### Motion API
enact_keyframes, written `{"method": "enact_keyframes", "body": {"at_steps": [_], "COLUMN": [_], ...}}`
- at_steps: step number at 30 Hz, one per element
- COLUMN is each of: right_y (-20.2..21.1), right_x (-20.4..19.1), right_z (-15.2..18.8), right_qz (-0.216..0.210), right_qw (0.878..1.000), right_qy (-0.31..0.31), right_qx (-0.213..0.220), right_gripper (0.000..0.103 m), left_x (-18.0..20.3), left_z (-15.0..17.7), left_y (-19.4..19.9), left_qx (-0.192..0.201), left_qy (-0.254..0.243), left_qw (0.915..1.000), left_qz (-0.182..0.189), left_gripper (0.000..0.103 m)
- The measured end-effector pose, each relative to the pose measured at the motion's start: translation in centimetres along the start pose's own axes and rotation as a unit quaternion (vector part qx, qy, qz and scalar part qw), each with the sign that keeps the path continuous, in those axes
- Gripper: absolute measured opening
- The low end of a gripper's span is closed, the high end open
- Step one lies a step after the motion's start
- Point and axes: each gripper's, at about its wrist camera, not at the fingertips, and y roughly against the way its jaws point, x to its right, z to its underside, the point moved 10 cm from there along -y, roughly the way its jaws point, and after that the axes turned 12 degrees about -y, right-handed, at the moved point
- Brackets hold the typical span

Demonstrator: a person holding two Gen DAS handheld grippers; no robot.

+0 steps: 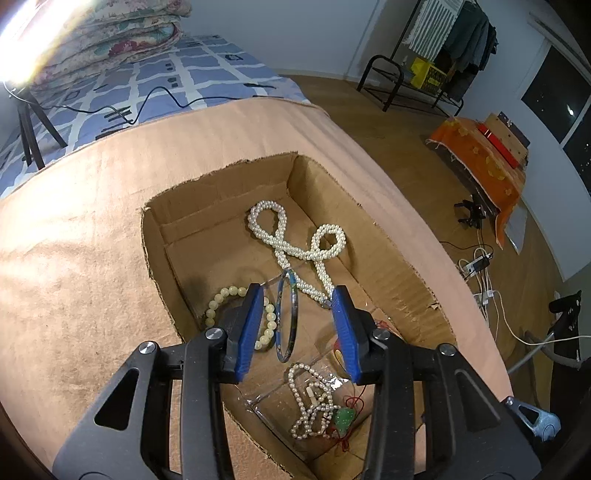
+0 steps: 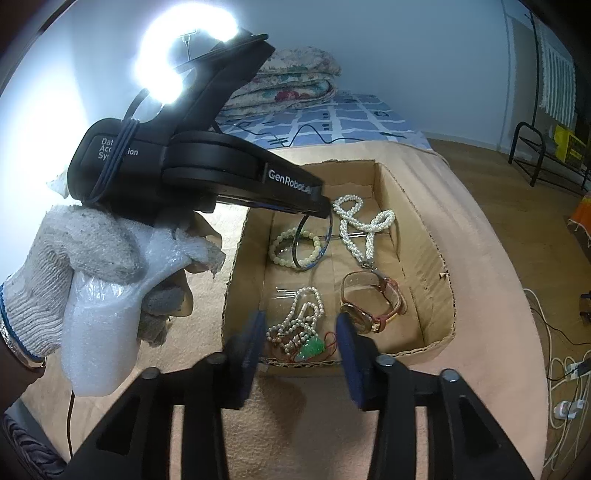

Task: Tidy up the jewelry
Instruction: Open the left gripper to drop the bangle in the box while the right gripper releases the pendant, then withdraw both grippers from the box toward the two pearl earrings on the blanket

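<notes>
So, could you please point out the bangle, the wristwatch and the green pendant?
bangle [image 1: 294,295]: left wrist view, right rim.
wristwatch [image 2: 389,293]: right wrist view, strap.
green pendant [image 2: 312,349]: right wrist view, centre of stone.

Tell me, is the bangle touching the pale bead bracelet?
Touching. In the right wrist view, the bangle stands tilted with its lower rim resting across the pale bead bracelet.

A folded floral quilt [image 1: 110,33] is seen on a blue checked bed [image 1: 177,81]; an orange cloth [image 1: 484,155] is draped over a box by the wall
</notes>
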Motion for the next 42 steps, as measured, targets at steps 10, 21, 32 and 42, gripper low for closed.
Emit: {"method": "enact_keyframes", "body": {"at_steps": [10, 21, 32, 42], "right_y": [1.2, 3.2, 5.7, 6.9], "right_x": [-0.2, -1.3, -3.3, -7.3], "right_z": [-0.5, -1.0, -1.9, -2.0], "right_qz": [0.006, 0.0, -0.029, -0.079], "right_qw": [1.0, 0.999, 0.997, 0.994], "right_qy": [0.007, 0.012, 0.007, 0.011], "right_qx": [0.022, 0.041, 0.068, 0.077], "right_gripper": [0.073, 0.076, 0.076, 0.076], "left_x": [-0.9, -2.9, -7.3, -12.0], "left_z": [-0.4, -0.1, 3.1, 10.9], "left_y": [2.1, 6.7, 14.3, 19.4], "left_qx": [0.011, 0.036, 0.071, 0.07], "left_qy": [0.006, 0.013, 0.037, 0.063], "left_qw": [0.9998, 0.9989, 0.9957, 0.9931], "left_qz": [-0.012, -0.028, -0.047, -0.07], "left_gripper": [0.051, 0.051, 0.051, 0.051]}}
